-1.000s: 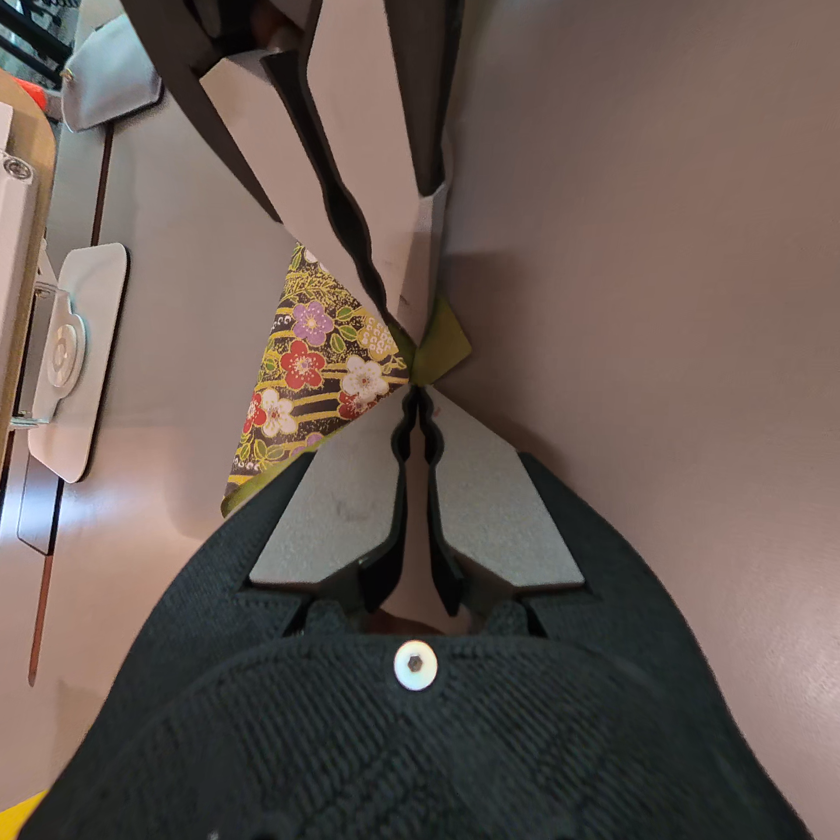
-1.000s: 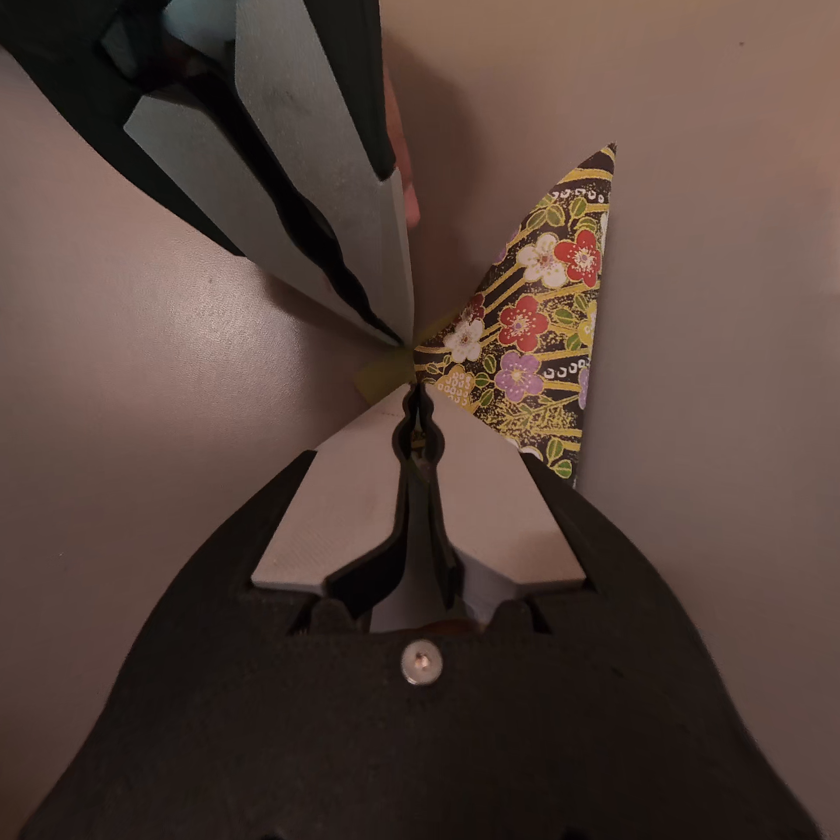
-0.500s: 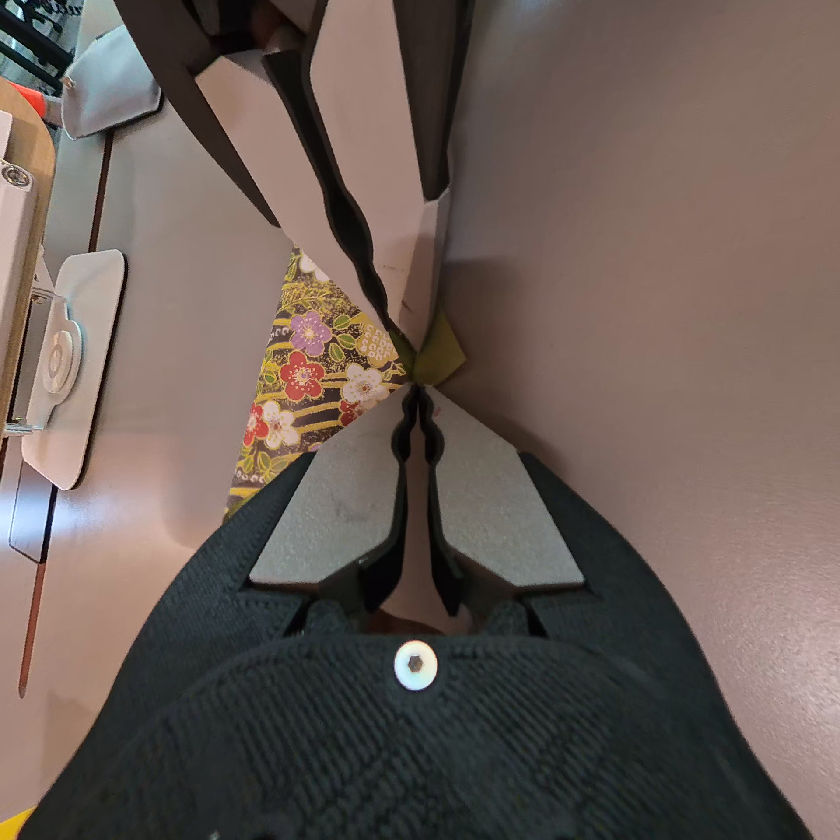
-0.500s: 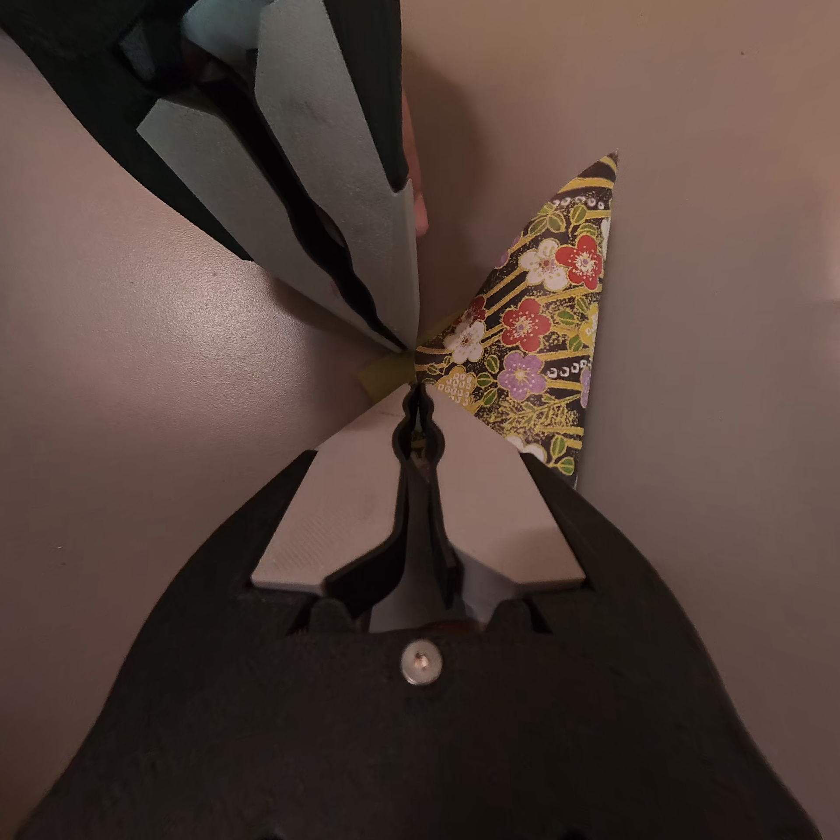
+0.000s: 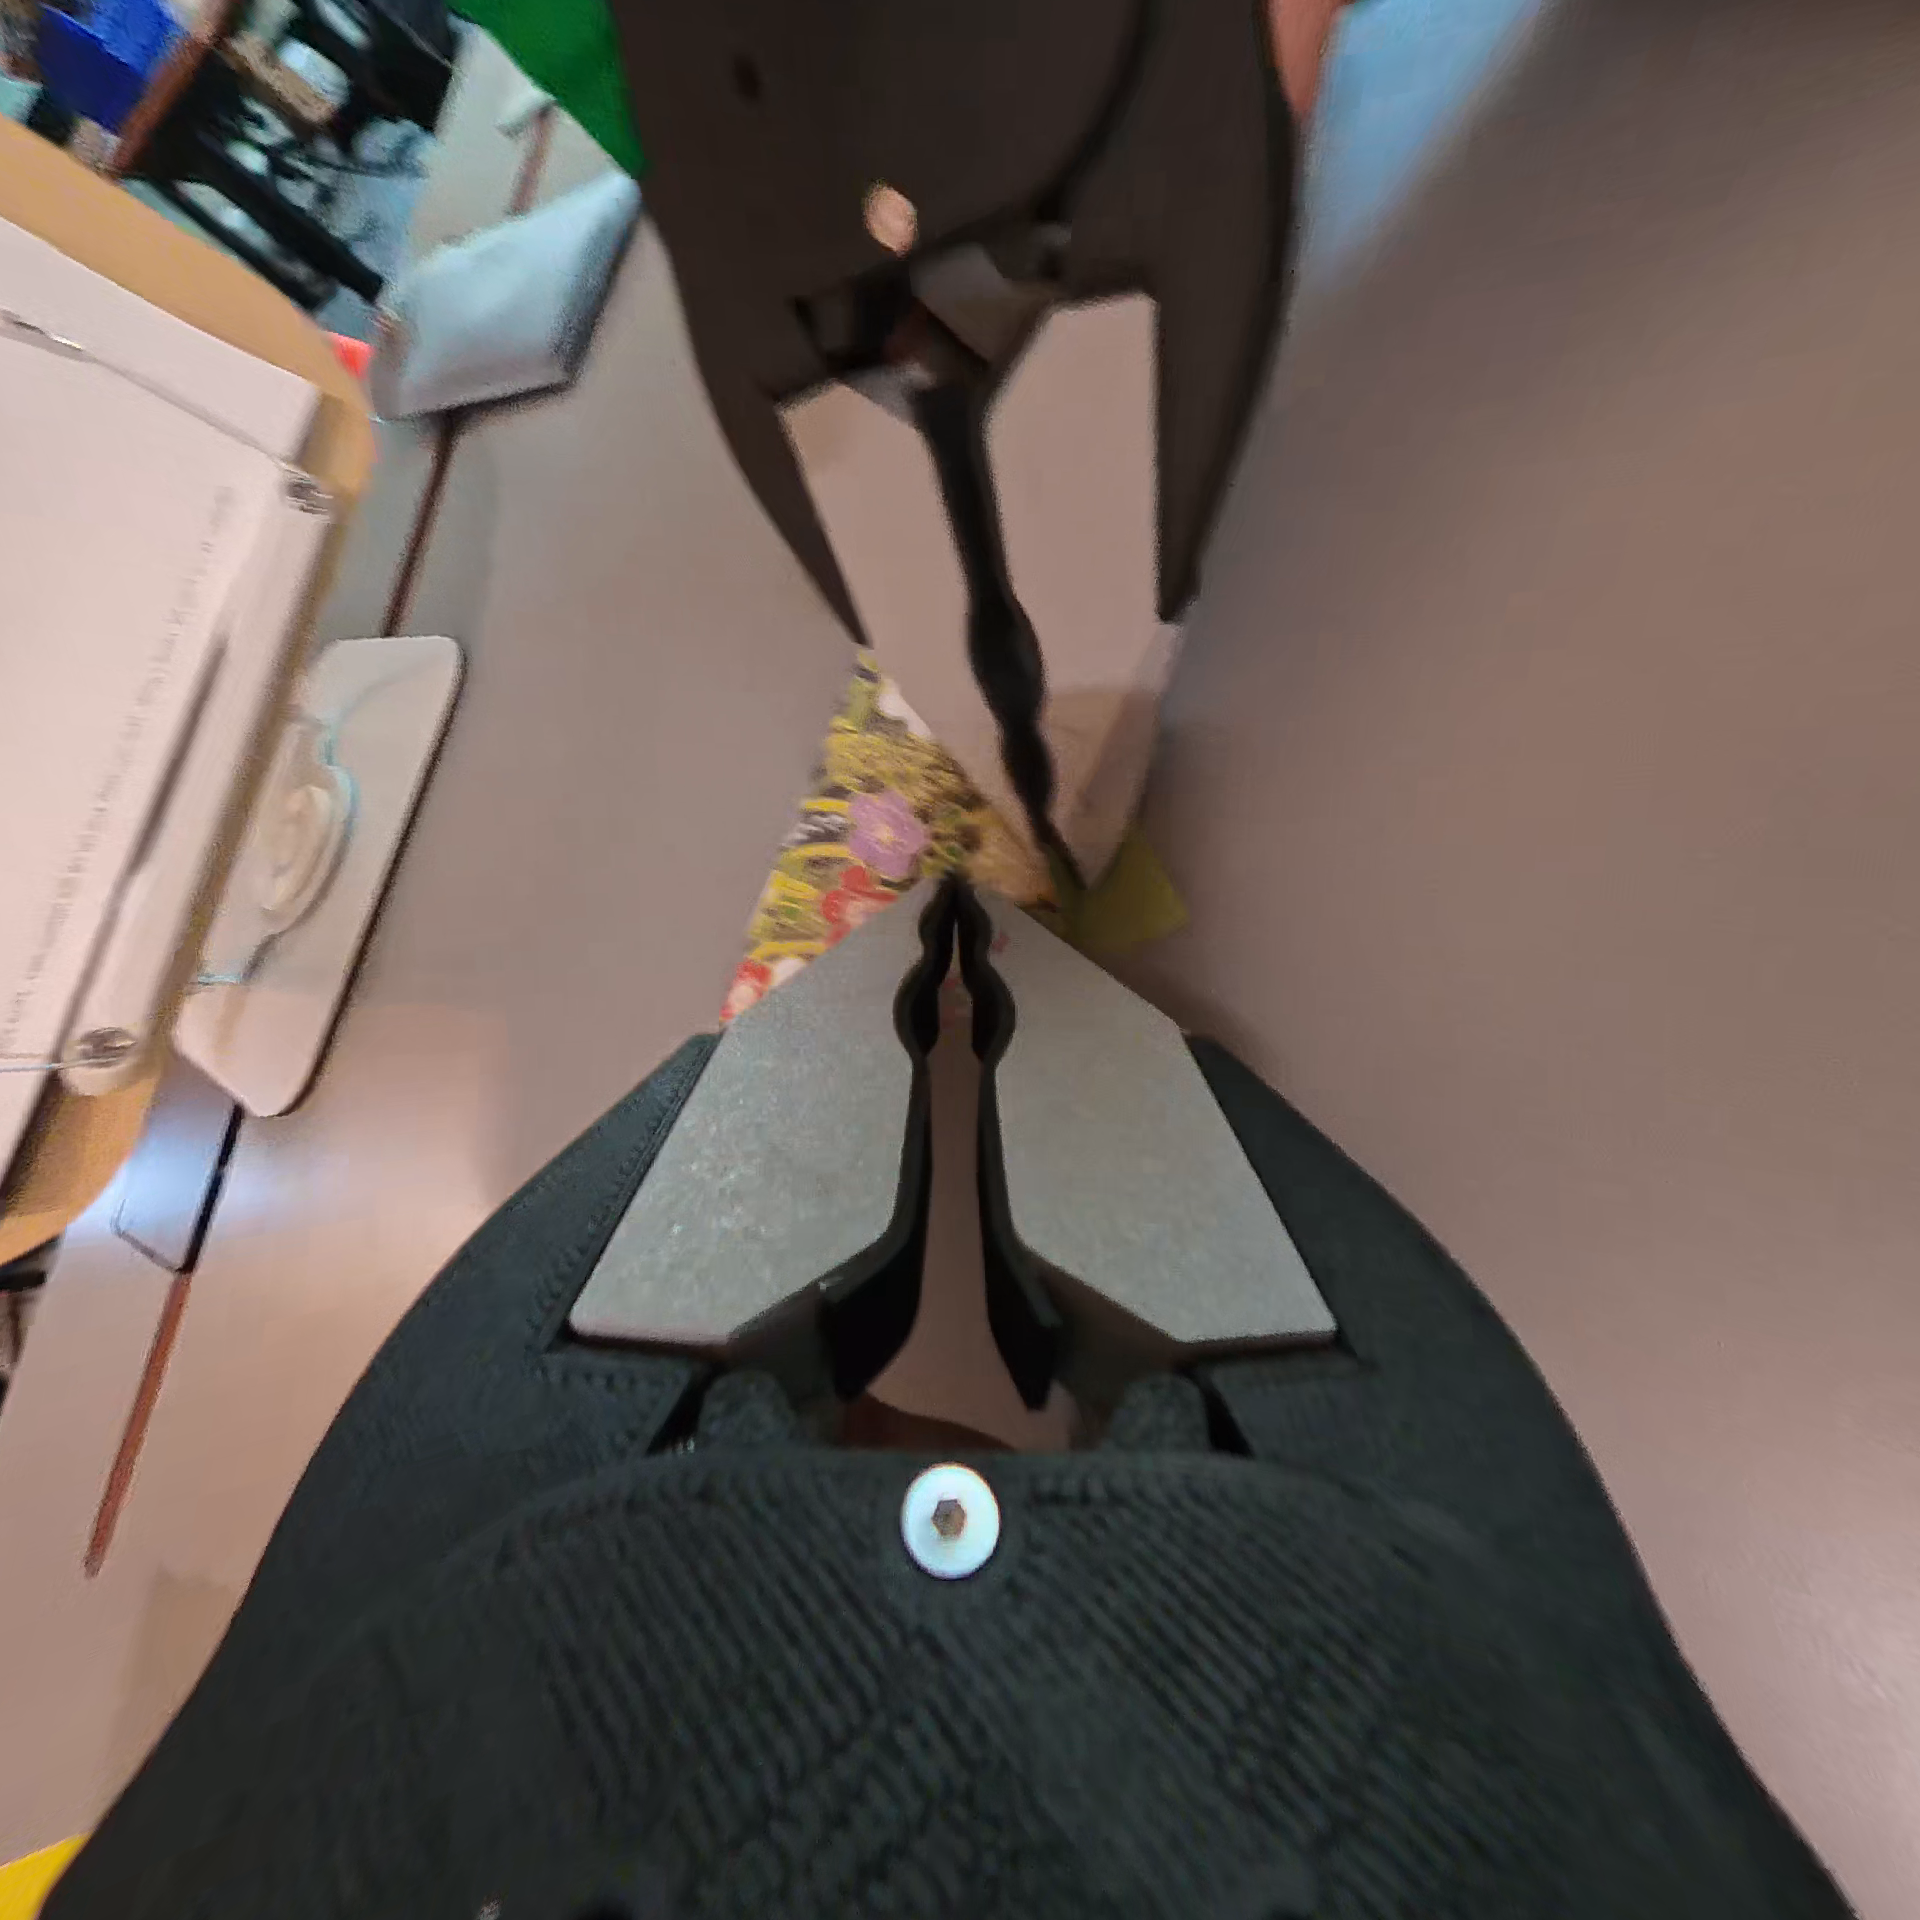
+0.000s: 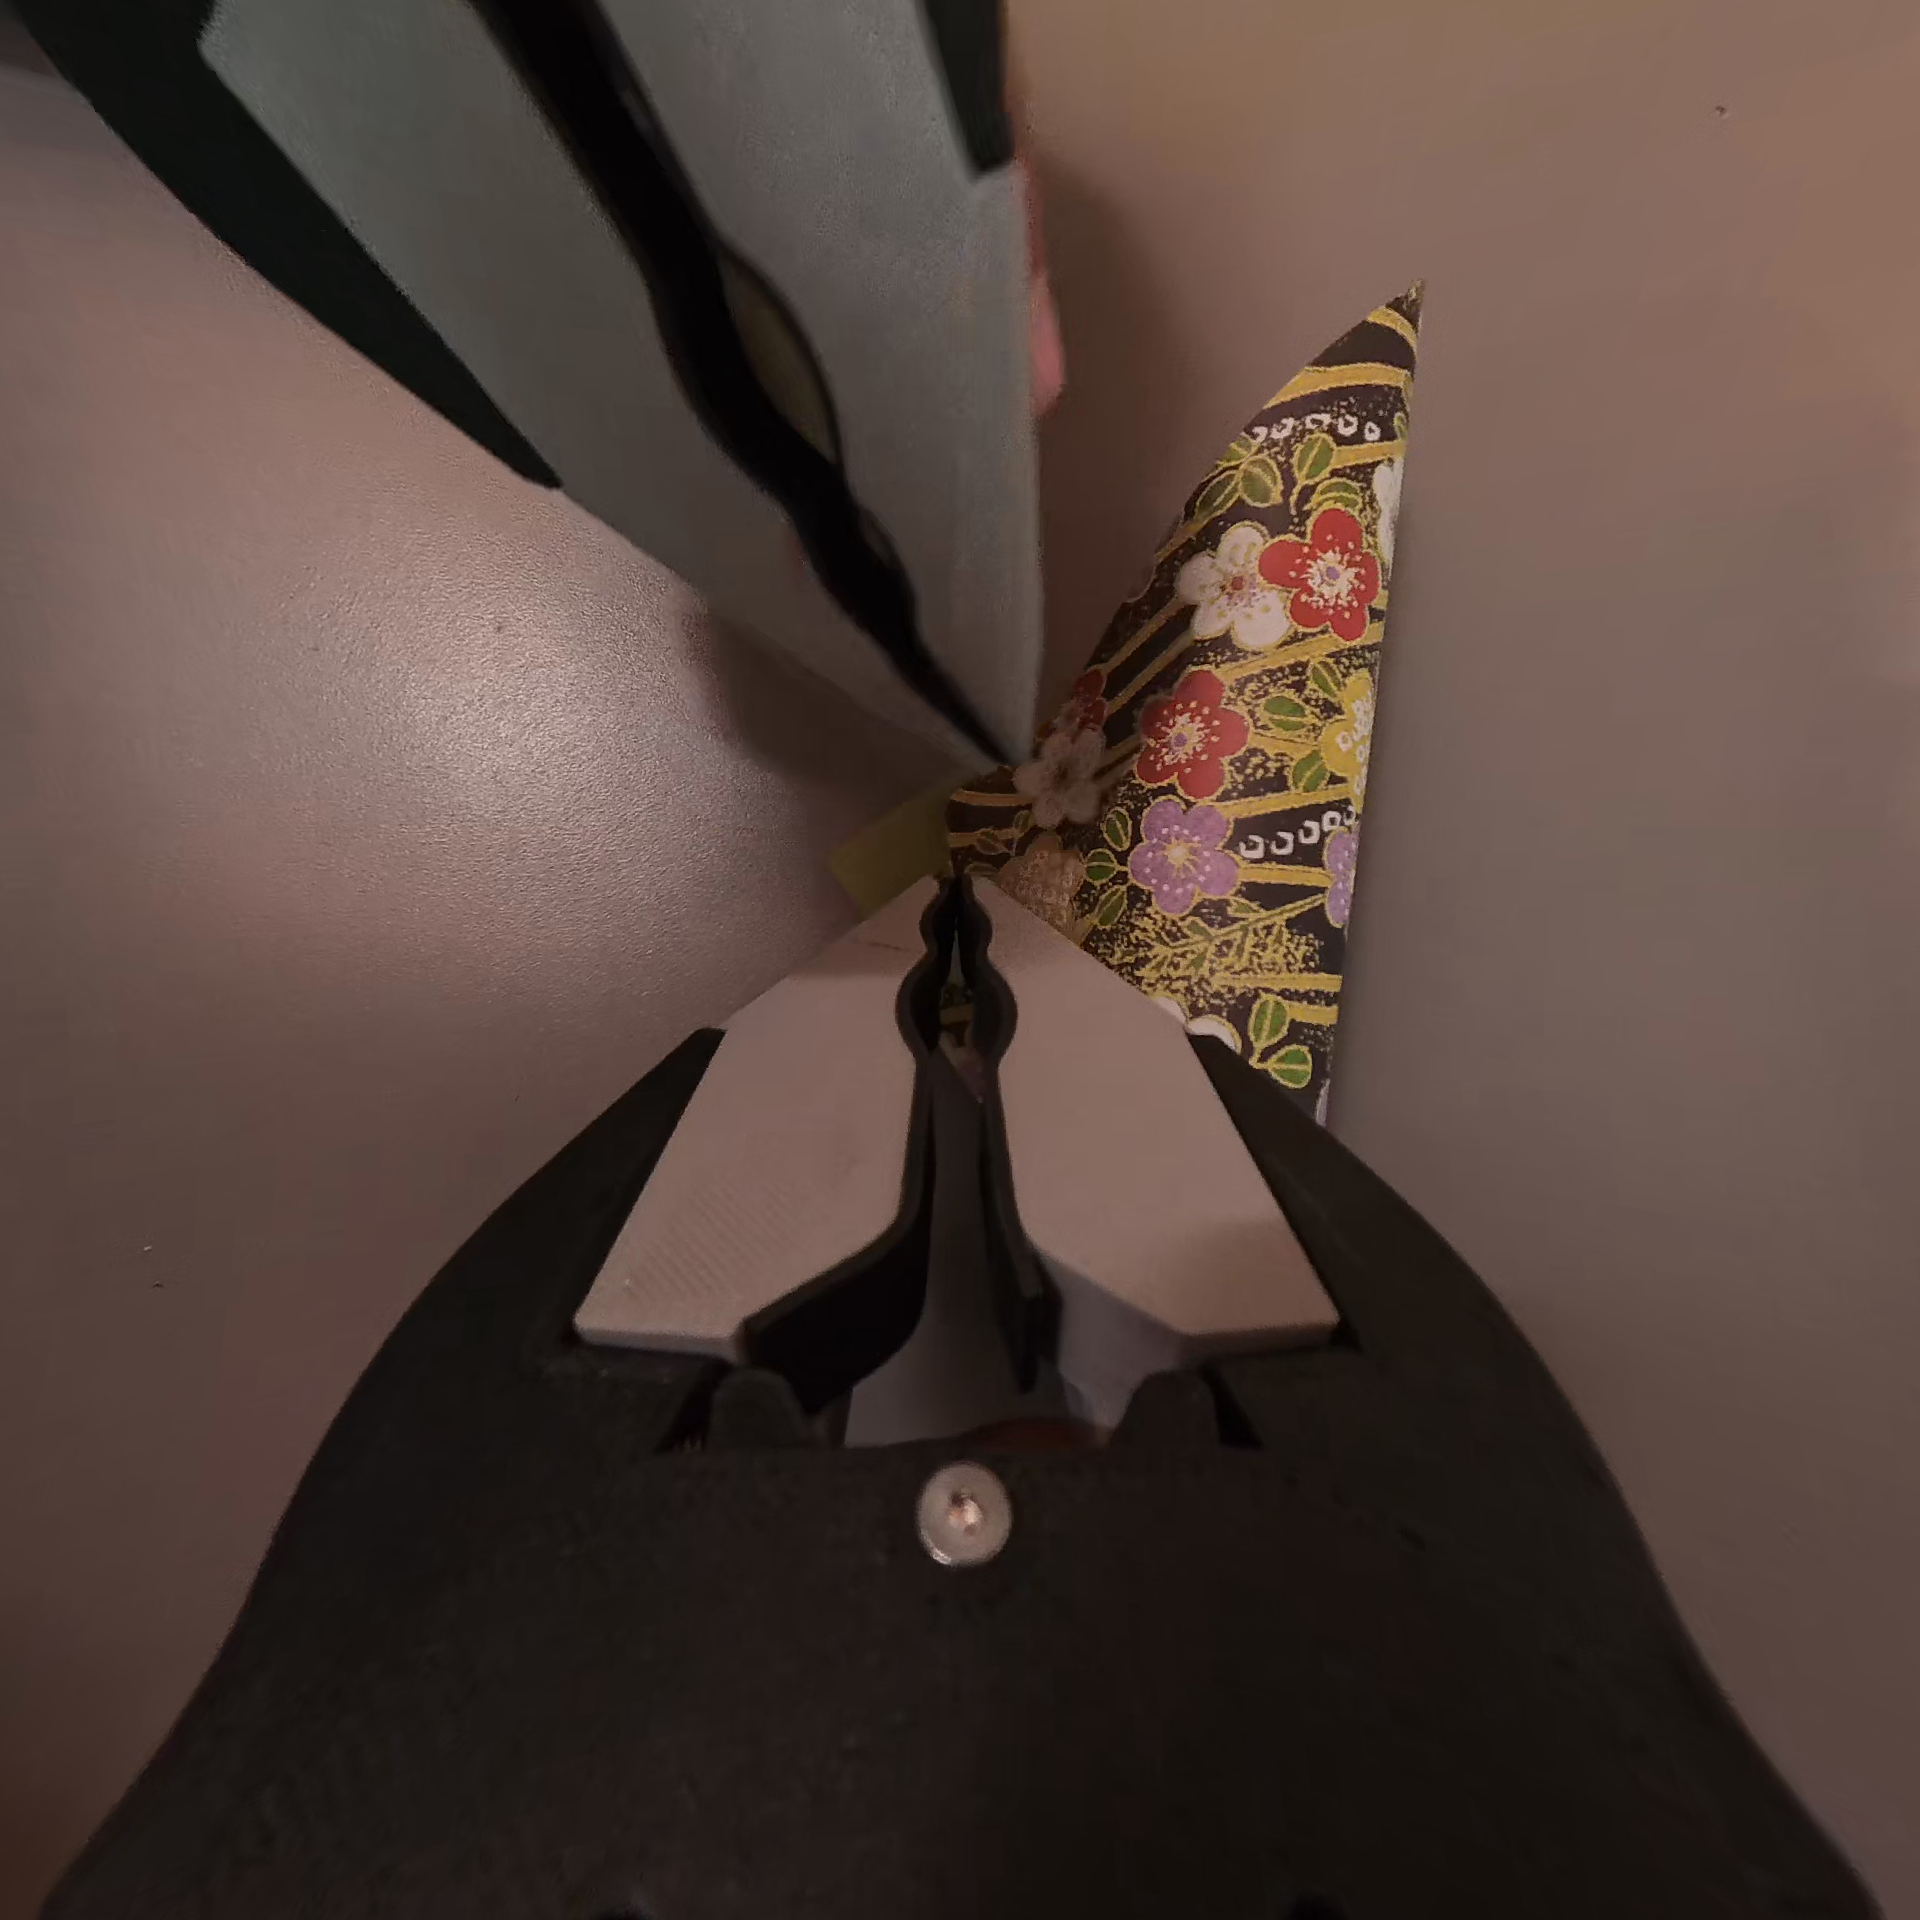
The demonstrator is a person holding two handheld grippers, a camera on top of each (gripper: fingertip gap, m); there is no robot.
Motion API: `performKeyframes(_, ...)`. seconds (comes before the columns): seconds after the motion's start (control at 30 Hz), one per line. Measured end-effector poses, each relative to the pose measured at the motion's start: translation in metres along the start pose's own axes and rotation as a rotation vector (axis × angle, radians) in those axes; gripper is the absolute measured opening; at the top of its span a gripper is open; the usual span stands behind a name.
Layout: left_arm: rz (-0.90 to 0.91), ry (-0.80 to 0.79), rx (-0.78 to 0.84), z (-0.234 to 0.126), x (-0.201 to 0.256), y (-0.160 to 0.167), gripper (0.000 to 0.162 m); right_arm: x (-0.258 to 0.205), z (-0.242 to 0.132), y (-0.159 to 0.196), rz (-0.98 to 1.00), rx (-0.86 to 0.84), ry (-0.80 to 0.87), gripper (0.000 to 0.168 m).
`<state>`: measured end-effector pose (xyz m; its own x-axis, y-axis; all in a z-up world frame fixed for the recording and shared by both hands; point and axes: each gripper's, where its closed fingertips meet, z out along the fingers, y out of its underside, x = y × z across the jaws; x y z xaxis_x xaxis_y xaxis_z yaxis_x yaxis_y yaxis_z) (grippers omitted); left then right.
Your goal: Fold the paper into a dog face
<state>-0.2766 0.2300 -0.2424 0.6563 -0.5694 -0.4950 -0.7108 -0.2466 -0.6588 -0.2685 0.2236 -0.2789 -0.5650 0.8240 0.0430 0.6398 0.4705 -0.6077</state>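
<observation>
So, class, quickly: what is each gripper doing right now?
Left gripper: shut on the floral paper.
Right gripper: shut on the same paper, at its corner.

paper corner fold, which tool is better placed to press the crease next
Probably the right tool: its shut tips sit at the floral paper beside the green flap. The left tool, also shut, meets the same corner, but its view is blurred.

Left view motion-blurred w/ fisheye edges; right view dim, sharper.

Black ribbed claw [image 5: 956, 899] bodies, grey fingers, apparently hex-socket screws.
</observation>
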Motion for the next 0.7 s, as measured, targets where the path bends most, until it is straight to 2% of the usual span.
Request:
performKeyframes(0.03,-0.012,-0.032,0.003,0.001,-0.008,-0.003,0.0,0.0,0.0,0.0,0.001,0.001,-0.001,0.0)
performKeyframes(0.3,-0.008,-0.036,-0.18,0.038,-0.023,0.025,0.0,0.0,0.0,0.0,0.005,0.004,-0.001,0.0)
performKeyframes(0.7,-0.054,-0.028,-0.173,0.055,-0.029,0.019,0.0,0.001,0.001,-0.001,0.014,0.008,0.001,0.0)
